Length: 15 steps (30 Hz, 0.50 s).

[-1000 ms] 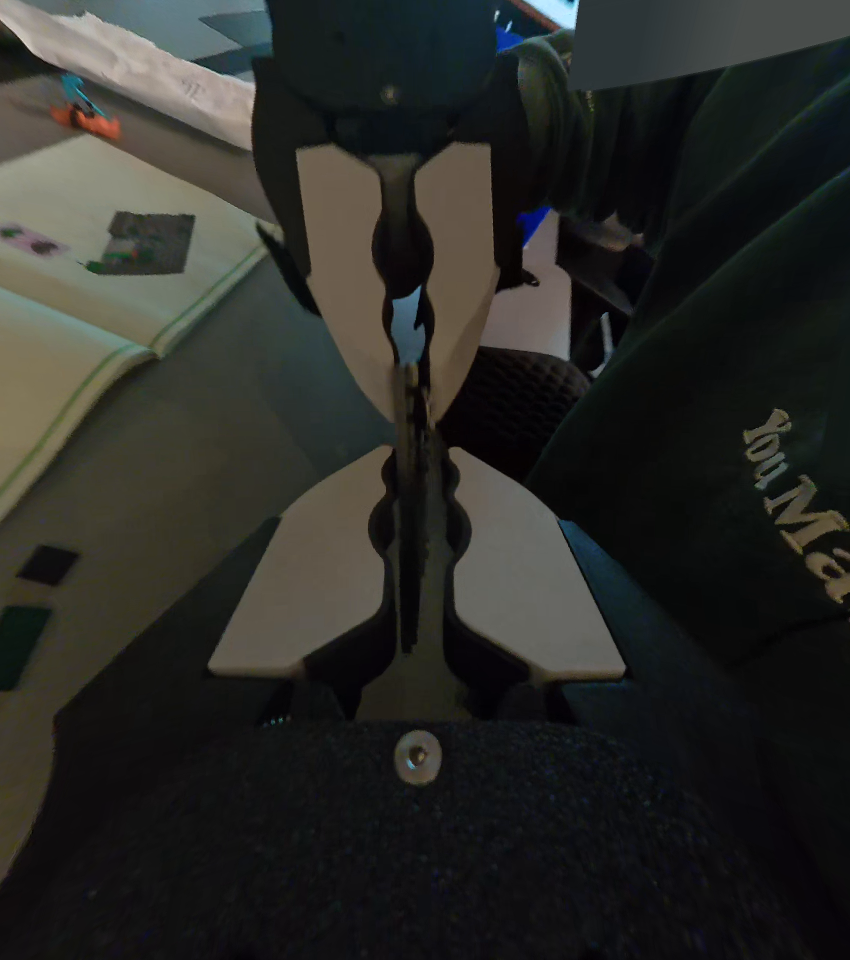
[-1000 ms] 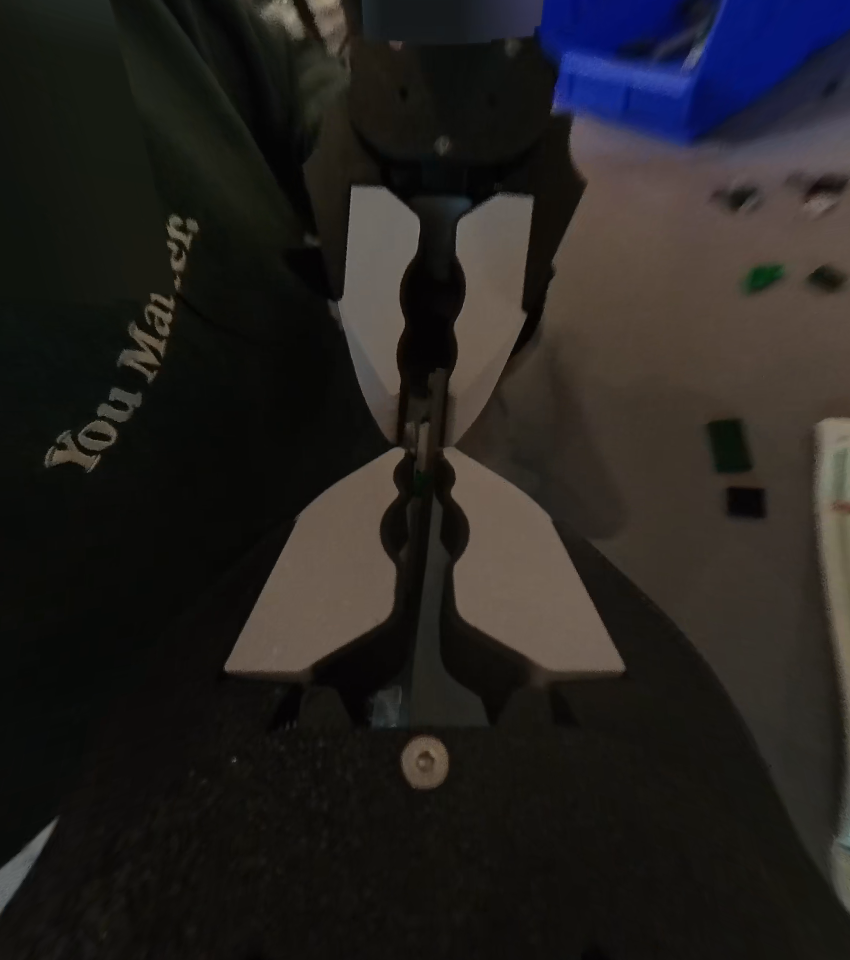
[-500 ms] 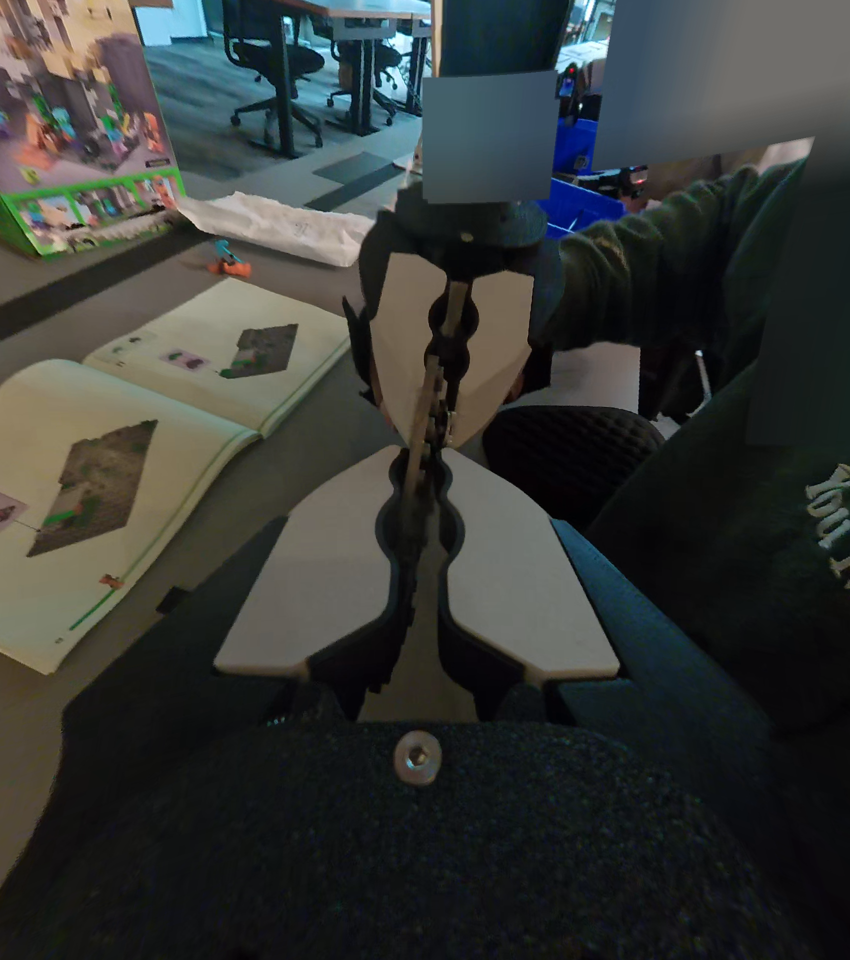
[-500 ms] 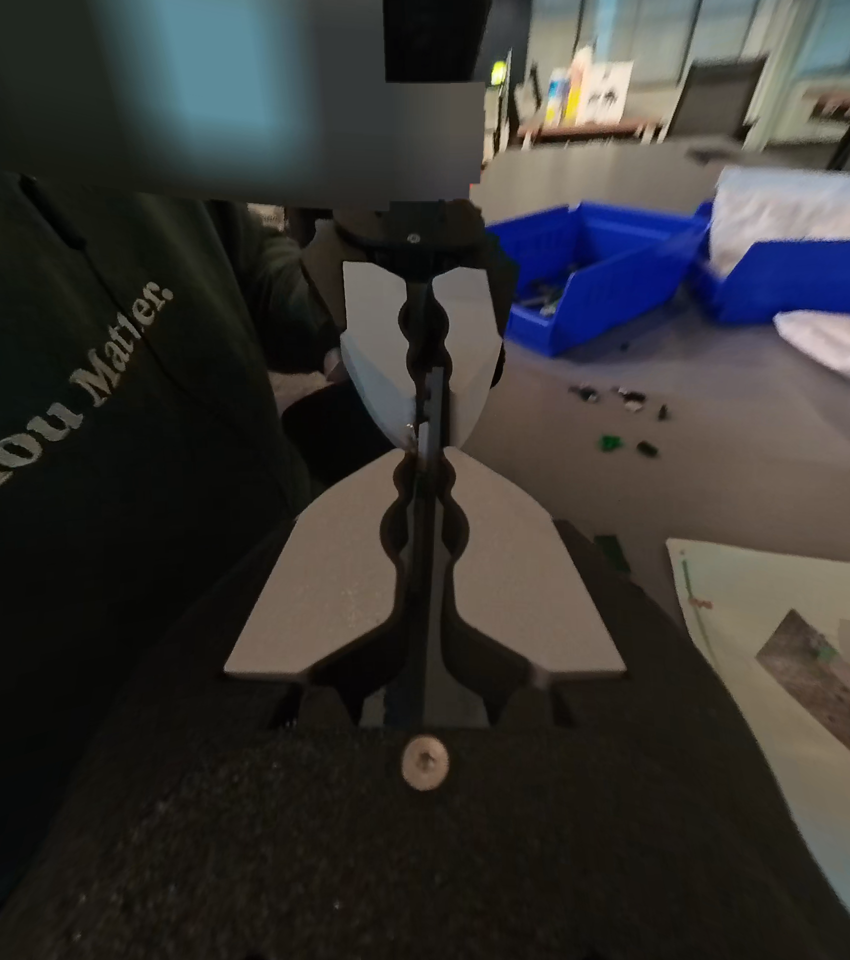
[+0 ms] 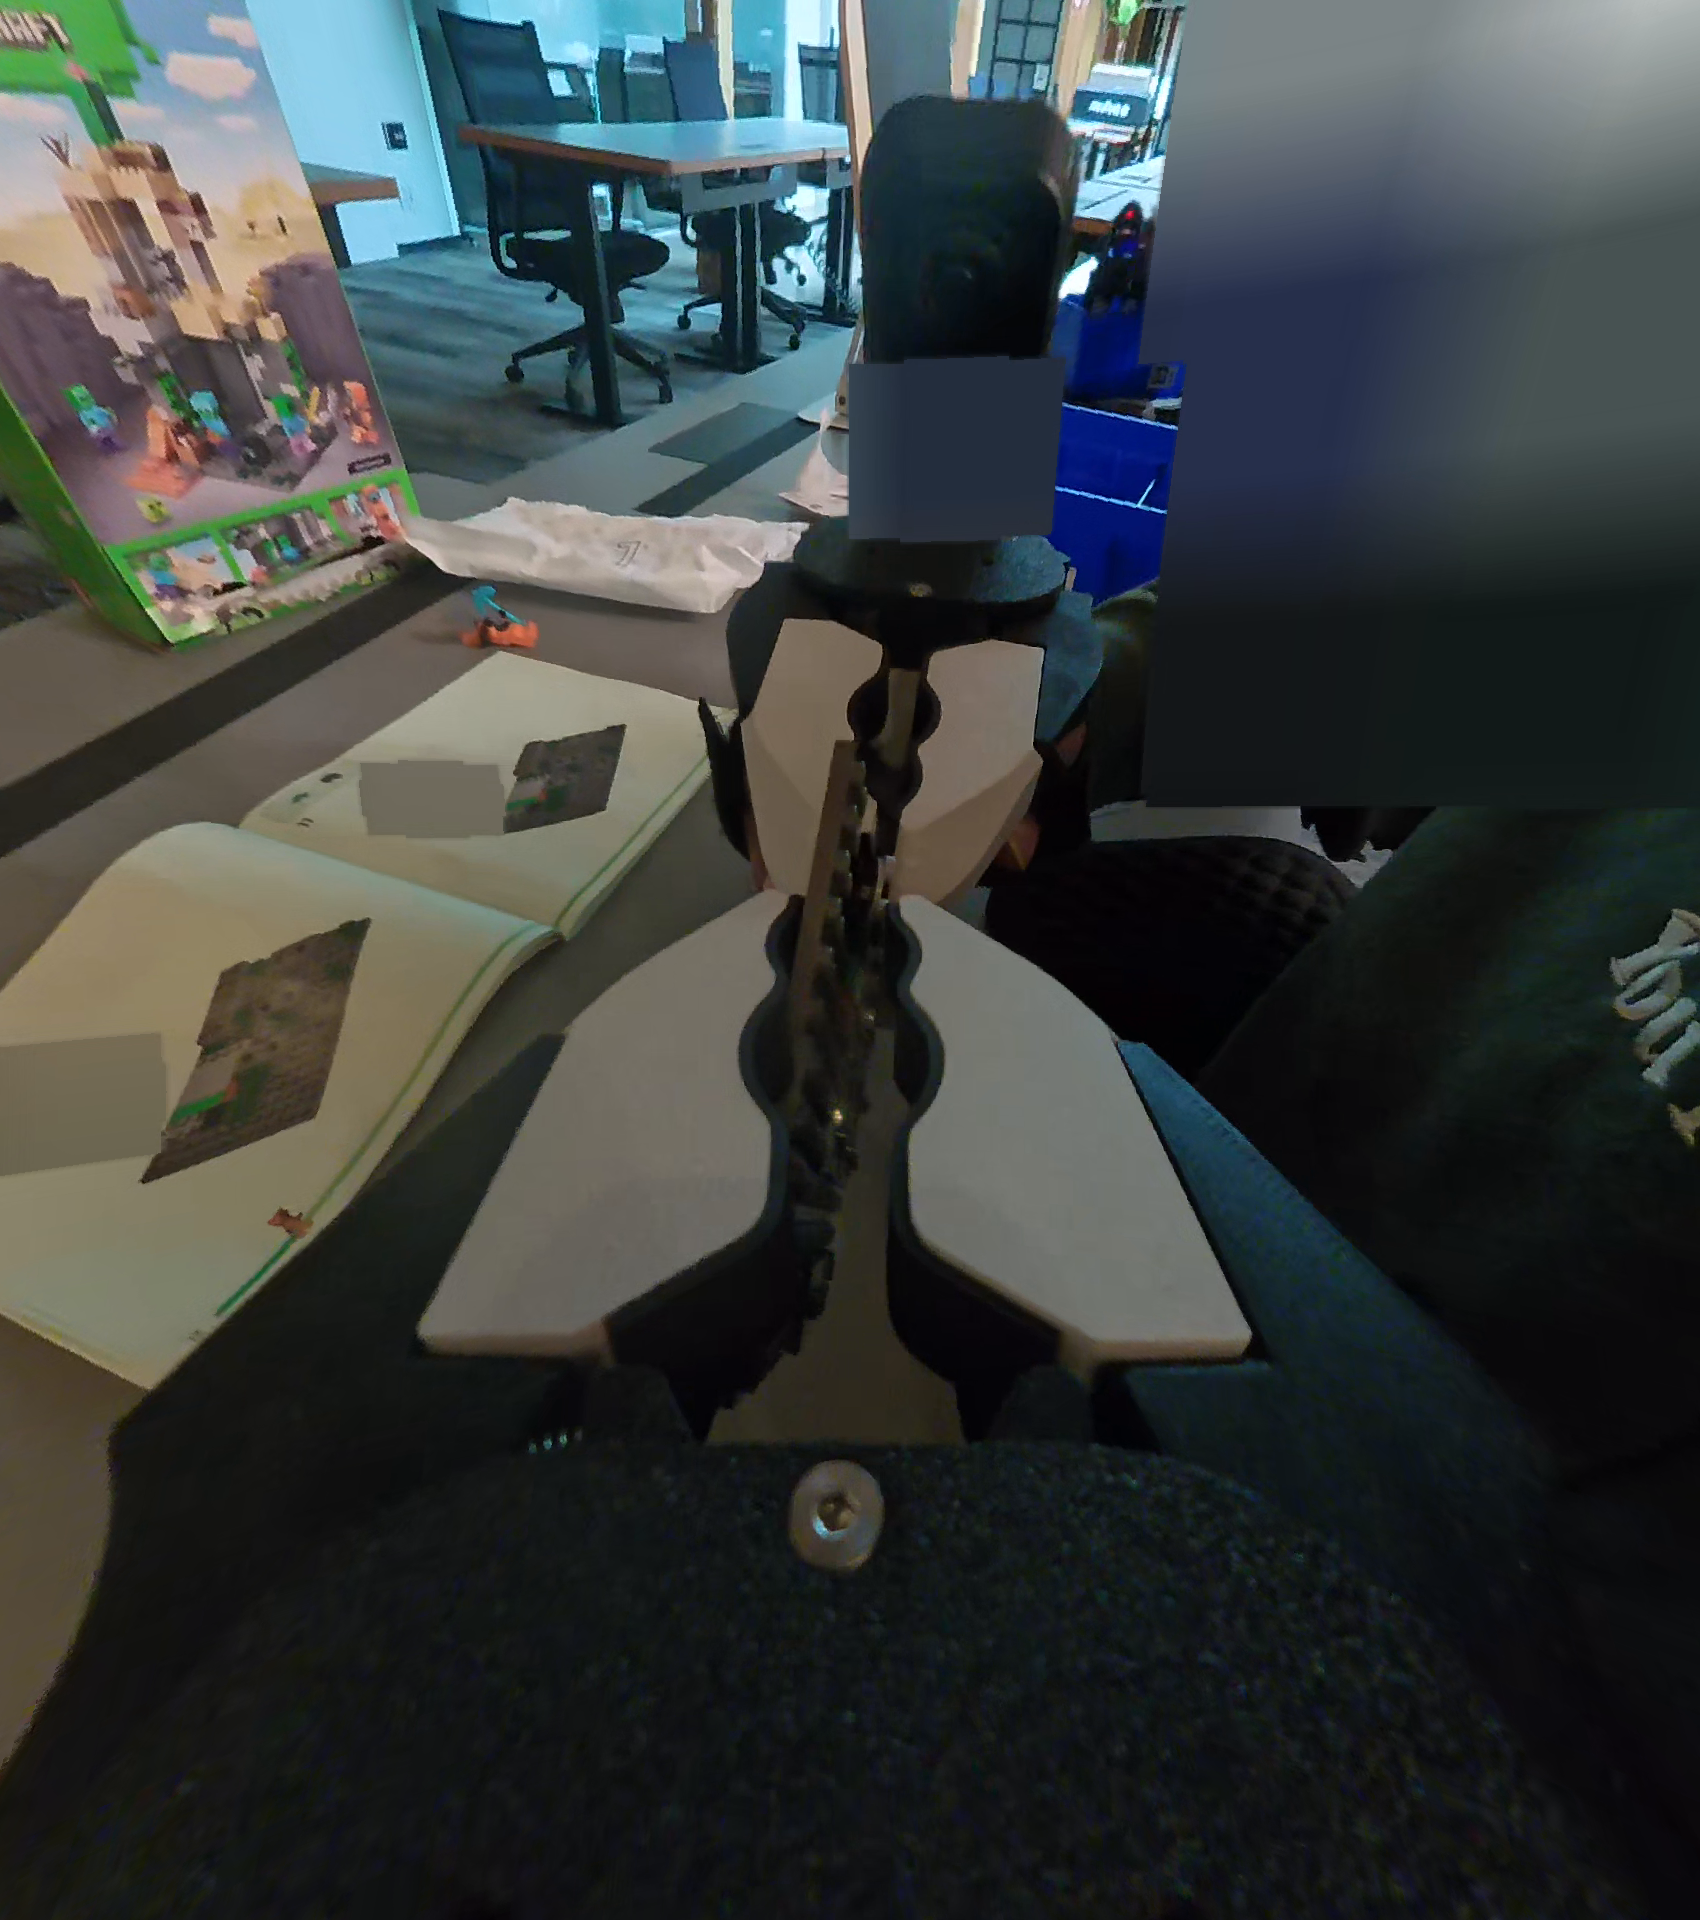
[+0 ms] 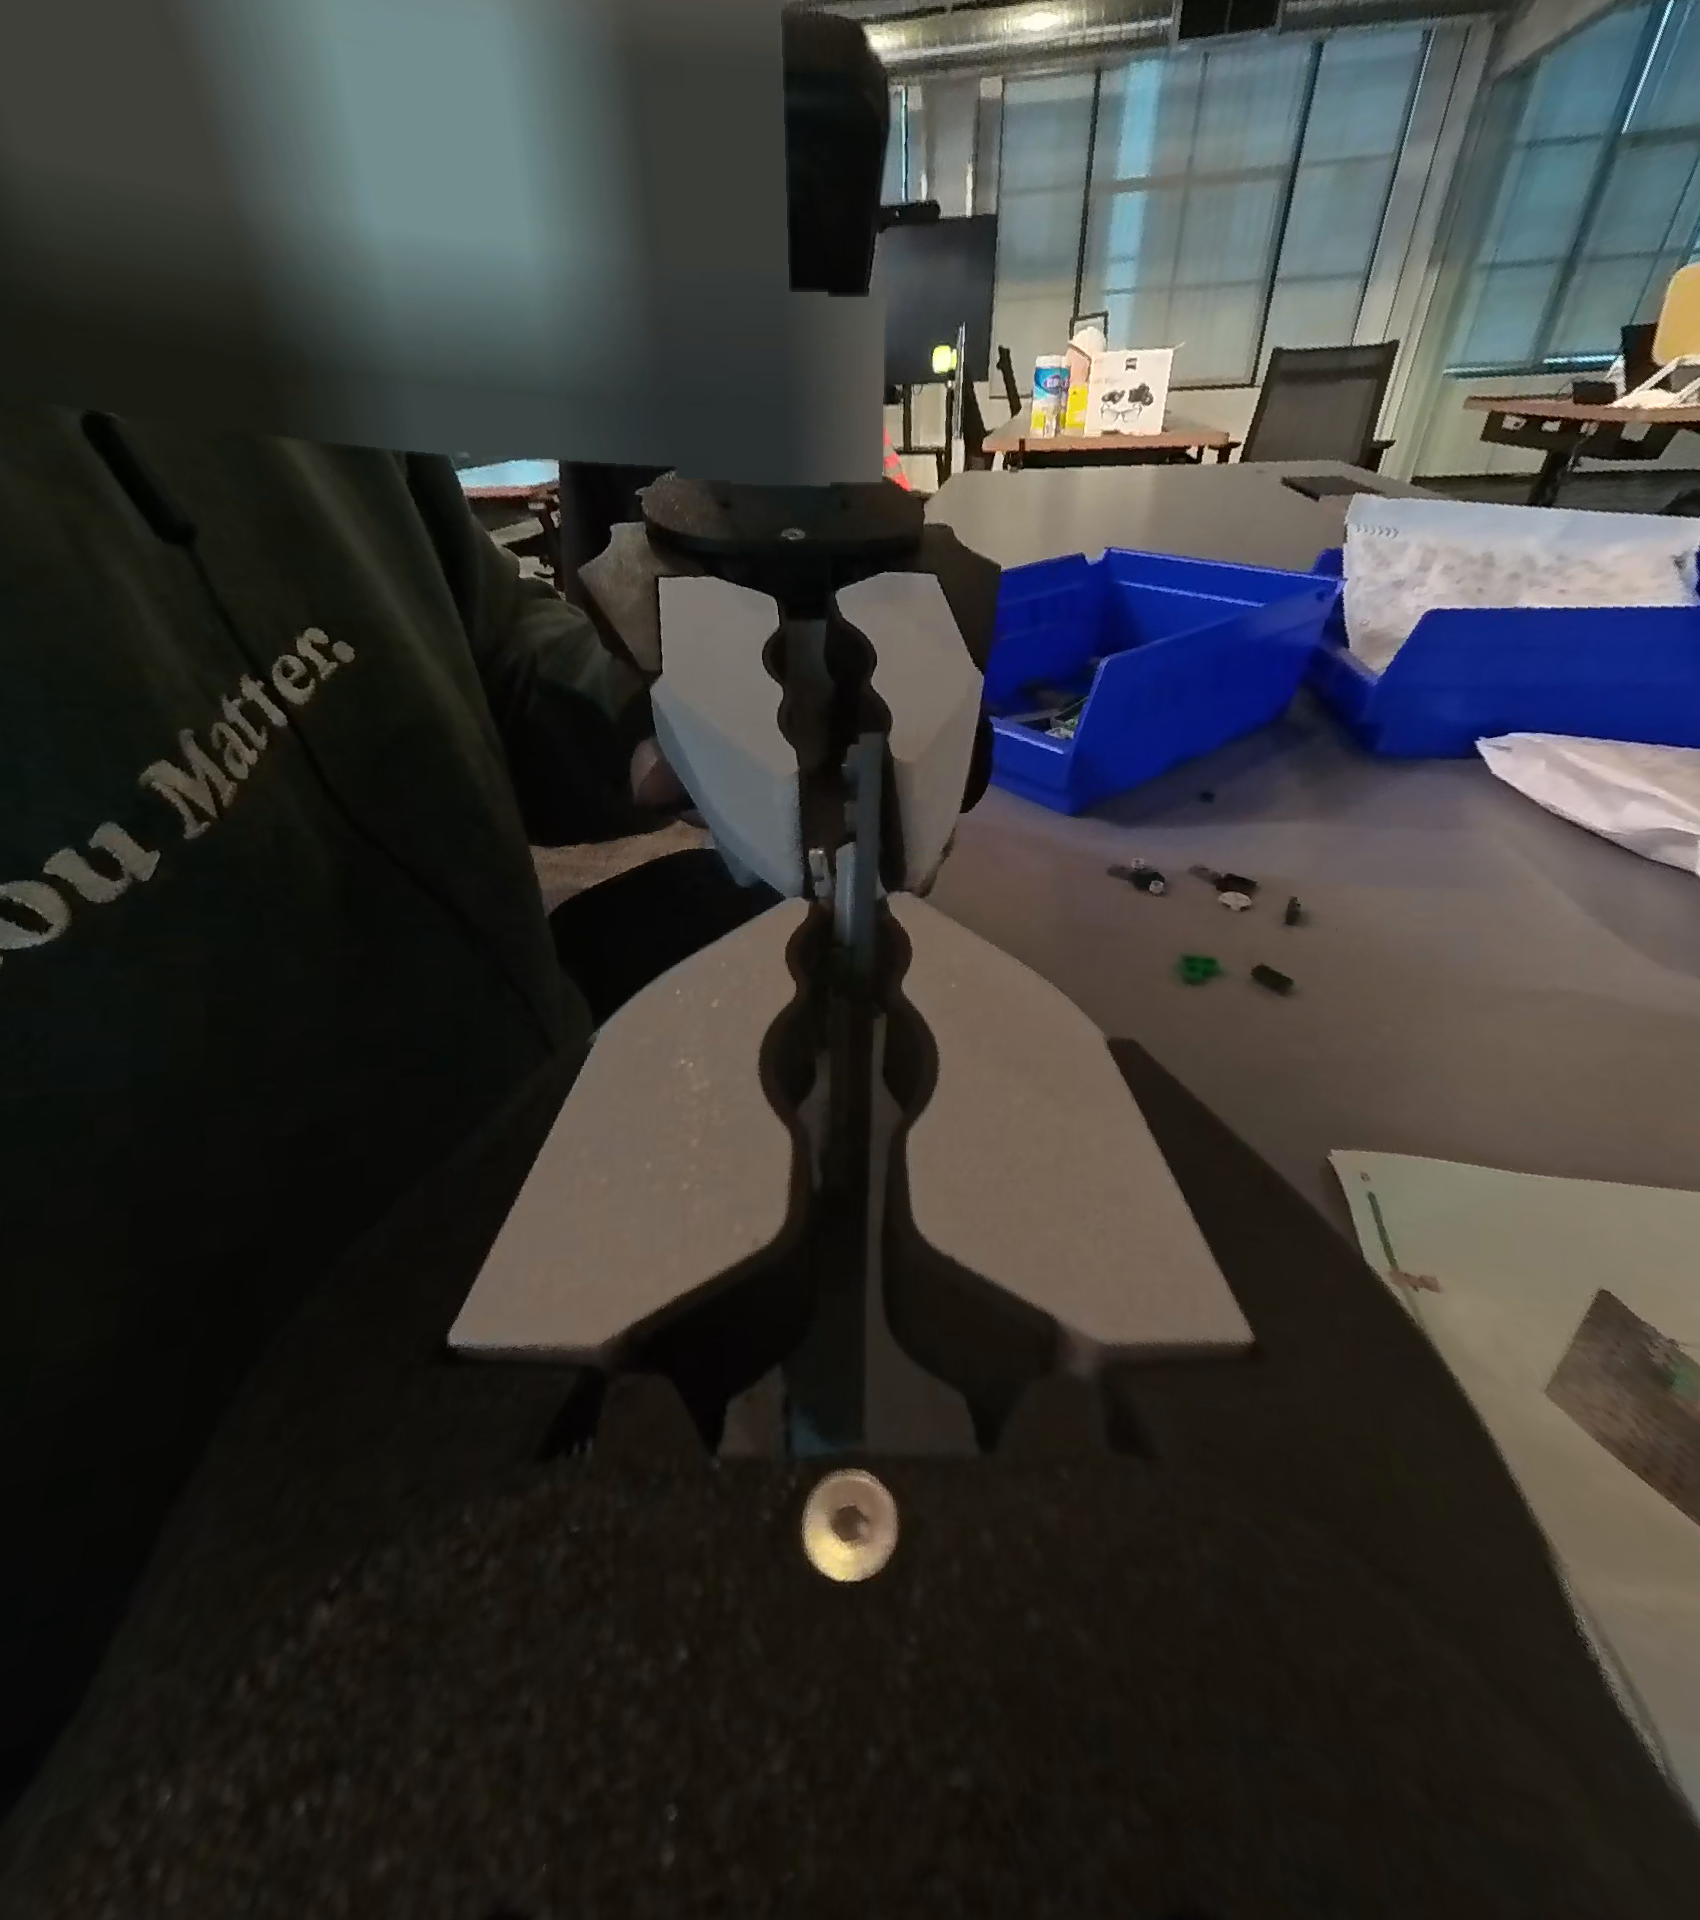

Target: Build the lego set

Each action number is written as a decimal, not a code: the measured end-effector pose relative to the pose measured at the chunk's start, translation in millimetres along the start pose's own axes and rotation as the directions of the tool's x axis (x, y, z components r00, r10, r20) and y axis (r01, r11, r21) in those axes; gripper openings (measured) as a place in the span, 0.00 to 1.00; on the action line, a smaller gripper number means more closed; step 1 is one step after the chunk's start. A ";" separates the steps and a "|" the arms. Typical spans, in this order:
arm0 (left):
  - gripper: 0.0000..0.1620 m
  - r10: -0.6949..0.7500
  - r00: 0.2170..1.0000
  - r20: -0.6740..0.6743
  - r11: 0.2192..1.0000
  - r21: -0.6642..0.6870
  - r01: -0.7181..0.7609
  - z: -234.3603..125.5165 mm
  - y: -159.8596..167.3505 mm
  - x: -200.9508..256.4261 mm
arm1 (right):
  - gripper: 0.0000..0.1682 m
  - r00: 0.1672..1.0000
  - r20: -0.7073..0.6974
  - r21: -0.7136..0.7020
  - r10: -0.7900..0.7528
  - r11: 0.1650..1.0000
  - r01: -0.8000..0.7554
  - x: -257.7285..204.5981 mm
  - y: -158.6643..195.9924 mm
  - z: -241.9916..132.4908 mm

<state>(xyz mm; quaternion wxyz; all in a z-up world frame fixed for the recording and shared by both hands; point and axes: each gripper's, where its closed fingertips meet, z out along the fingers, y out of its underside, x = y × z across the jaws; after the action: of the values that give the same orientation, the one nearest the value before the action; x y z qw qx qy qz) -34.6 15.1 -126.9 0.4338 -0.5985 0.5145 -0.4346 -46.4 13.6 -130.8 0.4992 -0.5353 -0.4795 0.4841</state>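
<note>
A flat grey studded lego plate [image 5: 822,873] is held on edge, up off the table, between the two grippers, which face each other tip to tip. My left gripper [image 5: 841,925] is shut on its near end. My right gripper [image 6: 851,920] is shut on the same plate [image 6: 864,821], which looks like a thin dark strip in the right wrist view. The right gripper's white fingers [image 5: 971,748] show opposite in the left wrist view. The left gripper's fingers [image 6: 721,727] show opposite in the right wrist view.
An open instruction booklet [image 5: 254,987] lies left on the grey table [image 6: 1345,1039], with the set's box [image 5: 150,364] behind. Blue bins [image 6: 1189,665], white bags [image 6: 1656,810] and loose small pieces [image 6: 1199,894] sit far right. A person's dark green sweatshirt [image 5: 1552,1091] is close beside the grippers. My two grippers' fingertips are within a few centimetres of each other.
Both grippers have tilted up from looking down at the table to looking level, still shut on the plate. The plate now leans slightly in the left wrist view.
</note>
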 end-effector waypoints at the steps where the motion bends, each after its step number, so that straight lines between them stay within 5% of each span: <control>1: 0.08 0.004 1.000 -0.002 1.000 0.004 -0.004 -0.5 -0.7 0.5 | 0.05 1.000 -0.003 0.002 -0.006 1.000 0.006 -0.3 -0.6 0.1; 15: 0.05 0.027 0.998 -0.051 0.998 -0.052 -0.030 -2.6 8.7 5.7 | 0.05 1.000 0.011 -0.023 0.012 1.000 -0.012 -4.9 7.3 3.5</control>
<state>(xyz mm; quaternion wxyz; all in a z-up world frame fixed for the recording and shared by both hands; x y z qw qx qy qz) -38.7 8.4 -134.2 0.4109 -0.5911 0.5450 -0.4297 -50.0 8.6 -138.0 0.4874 -0.5411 -0.4844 0.4847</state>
